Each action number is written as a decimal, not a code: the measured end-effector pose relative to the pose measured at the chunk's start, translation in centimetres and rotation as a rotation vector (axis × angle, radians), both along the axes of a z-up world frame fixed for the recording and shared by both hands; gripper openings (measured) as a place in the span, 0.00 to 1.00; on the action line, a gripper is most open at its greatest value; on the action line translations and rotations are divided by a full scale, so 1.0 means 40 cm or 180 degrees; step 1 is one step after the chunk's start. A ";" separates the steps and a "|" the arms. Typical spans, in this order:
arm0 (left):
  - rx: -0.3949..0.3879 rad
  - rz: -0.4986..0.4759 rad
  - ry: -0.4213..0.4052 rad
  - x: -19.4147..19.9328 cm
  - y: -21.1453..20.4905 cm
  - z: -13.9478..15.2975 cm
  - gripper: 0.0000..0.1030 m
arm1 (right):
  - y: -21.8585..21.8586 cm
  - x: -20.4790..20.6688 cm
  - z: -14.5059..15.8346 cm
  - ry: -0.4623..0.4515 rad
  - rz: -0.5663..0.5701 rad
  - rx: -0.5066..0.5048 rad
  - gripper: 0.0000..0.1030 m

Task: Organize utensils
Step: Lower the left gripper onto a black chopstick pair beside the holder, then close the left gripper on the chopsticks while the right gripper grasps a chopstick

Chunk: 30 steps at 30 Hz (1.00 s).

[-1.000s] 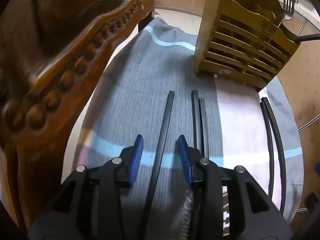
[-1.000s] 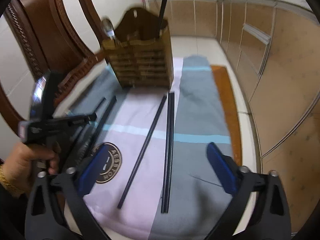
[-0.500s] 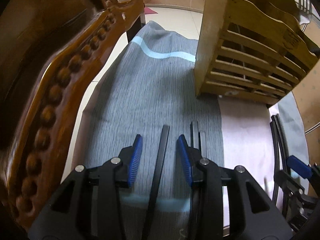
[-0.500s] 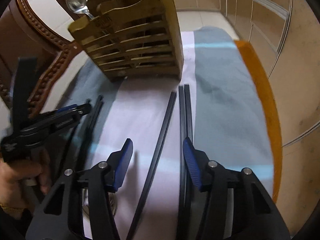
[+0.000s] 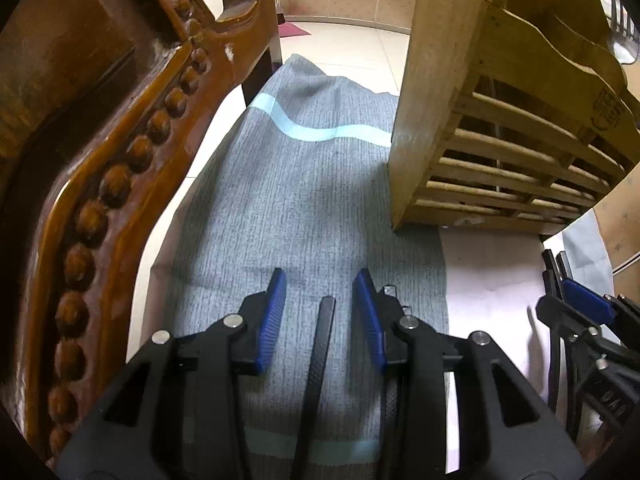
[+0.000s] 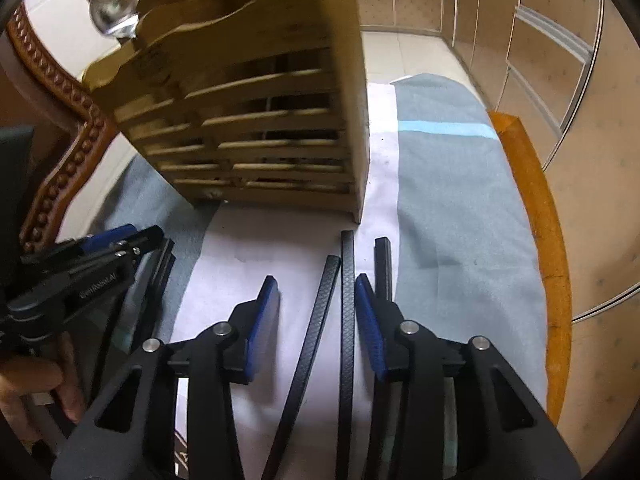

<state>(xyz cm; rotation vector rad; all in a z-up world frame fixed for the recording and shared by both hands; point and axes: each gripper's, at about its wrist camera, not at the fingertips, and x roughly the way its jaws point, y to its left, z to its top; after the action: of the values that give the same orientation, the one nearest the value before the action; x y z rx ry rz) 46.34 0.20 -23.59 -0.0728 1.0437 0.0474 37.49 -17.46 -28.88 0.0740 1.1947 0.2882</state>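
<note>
Black chopsticks lie on a grey and white cloth before a slatted wooden utensil holder [image 5: 508, 128], which also shows in the right wrist view [image 6: 256, 120]. My left gripper [image 5: 320, 304] is open, low over the cloth, with one chopstick [image 5: 320, 352] lying between its jaws, untouched; more chopsticks [image 5: 388, 292] lie behind its right finger. My right gripper [image 6: 316, 304] is open, with two chopsticks [image 6: 340, 304] between its jaws and a third [image 6: 382, 264] outside the right finger. A spoon [image 6: 110, 10] and a fork [image 5: 622, 36] stand in the holder.
A carved wooden chair back [image 5: 120, 152] rises close on the left of the table. The left gripper's body [image 6: 80, 264] and the hand holding it sit beside the right gripper. An orange table edge [image 6: 536, 216] runs along the right. Cabinets stand beyond.
Both grippers have moved forward towards the holder and lower to the cloth. The right gripper's jaws narrowed from wide open a second ago and now bracket two chopsticks.
</note>
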 end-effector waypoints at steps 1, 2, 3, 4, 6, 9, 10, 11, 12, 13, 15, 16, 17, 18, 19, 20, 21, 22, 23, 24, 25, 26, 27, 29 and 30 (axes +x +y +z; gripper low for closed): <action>-0.0001 0.0001 0.0002 0.004 0.001 0.000 0.35 | -0.012 0.003 0.001 0.0055 -0.0025 0.0085 0.40; 0.0002 0.0000 0.0000 0.008 0.002 -0.001 0.35 | -0.036 0.006 0.004 0.0162 -0.0093 0.0231 0.40; 0.0003 0.0005 -0.0004 0.014 0.002 -0.003 0.35 | -0.047 0.009 0.009 0.0188 -0.0123 0.0322 0.40; 0.0003 0.0009 -0.0008 0.000 0.002 0.002 0.35 | -0.064 0.007 0.023 0.0144 -0.0155 0.0364 0.40; 0.0006 0.0014 -0.0009 0.013 0.000 -0.007 0.35 | -0.087 -0.005 0.056 -0.0020 -0.0157 0.0299 0.40; 0.0006 0.0029 -0.0013 0.022 -0.002 -0.012 0.35 | -0.093 -0.013 0.079 -0.0221 -0.0087 -0.0042 0.40; 0.0007 0.0034 -0.0016 0.017 -0.003 -0.011 0.35 | -0.089 -0.010 0.076 -0.0254 -0.0047 -0.0158 0.40; 0.0009 0.0034 -0.0019 0.009 -0.004 -0.009 0.35 | -0.082 -0.008 0.069 -0.0297 -0.0020 -0.0312 0.40; 0.0007 0.0031 -0.0017 0.008 -0.006 -0.009 0.35 | -0.085 -0.006 0.059 -0.0296 -0.0045 -0.0364 0.40; 0.0006 0.0032 -0.0020 -0.008 -0.010 -0.003 0.35 | -0.087 -0.002 0.045 -0.0290 -0.0068 -0.0414 0.37; 0.0014 0.0024 -0.0024 -0.010 -0.012 -0.003 0.35 | -0.077 0.018 0.020 -0.0249 -0.0010 -0.0555 0.28; 0.0016 0.0022 -0.0028 -0.013 -0.012 -0.003 0.35 | -0.070 0.021 0.011 -0.0225 0.0012 -0.0604 0.21; 0.0014 0.0025 -0.0031 -0.015 -0.012 -0.003 0.35 | -0.064 0.027 -0.006 -0.0187 0.0042 -0.0642 0.19; 0.0015 0.0026 -0.0033 -0.015 -0.013 -0.003 0.34 | -0.060 0.028 -0.009 -0.0240 0.0042 -0.0654 0.16; 0.0013 0.0023 -0.0034 -0.017 -0.013 -0.003 0.33 | -0.053 0.033 -0.012 -0.0275 0.0063 -0.0690 0.11; 0.0005 0.0016 -0.0044 -0.017 -0.013 -0.002 0.22 | -0.049 0.035 -0.013 -0.0274 0.0096 -0.0696 0.10; -0.0005 0.0018 -0.0046 -0.017 -0.013 -0.002 0.08 | -0.044 0.040 -0.014 -0.0277 0.0122 -0.0701 0.09; -0.0016 0.0017 -0.0044 -0.017 -0.012 -0.002 0.05 | -0.043 0.044 -0.016 -0.0282 0.0137 -0.0685 0.08; 0.0005 -0.0008 -0.0050 -0.018 -0.014 -0.003 0.05 | -0.046 0.047 -0.015 -0.0282 0.0134 -0.0664 0.08; 0.0011 -0.0028 -0.0057 -0.019 -0.014 -0.002 0.05 | -0.053 0.052 -0.013 -0.0265 0.0111 -0.0625 0.07; -0.0020 -0.0026 -0.0053 -0.019 -0.011 -0.001 0.05 | -0.069 0.053 -0.003 -0.0261 0.0073 -0.0580 0.07; -0.0112 -0.0002 -0.0020 -0.020 -0.002 0.001 0.05 | -0.082 0.053 0.012 -0.0277 0.0048 -0.0510 0.07; -0.0188 -0.0005 -0.0006 -0.022 0.004 0.009 0.04 | -0.089 0.052 0.029 -0.0292 0.0050 -0.0450 0.07; -0.0246 -0.0011 -0.0082 -0.034 0.015 0.049 0.04 | -0.099 0.043 0.073 -0.0388 0.0013 -0.0316 0.07; -0.0288 -0.0038 -0.0154 -0.044 0.018 0.079 0.04 | -0.103 0.039 0.100 -0.0433 0.0006 -0.0246 0.07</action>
<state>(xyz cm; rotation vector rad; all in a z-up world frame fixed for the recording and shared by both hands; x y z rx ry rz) 44.57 0.92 -20.45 -0.1492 0.9976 -0.0124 39.05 -21.59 -24.86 -0.0139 1.0698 0.2445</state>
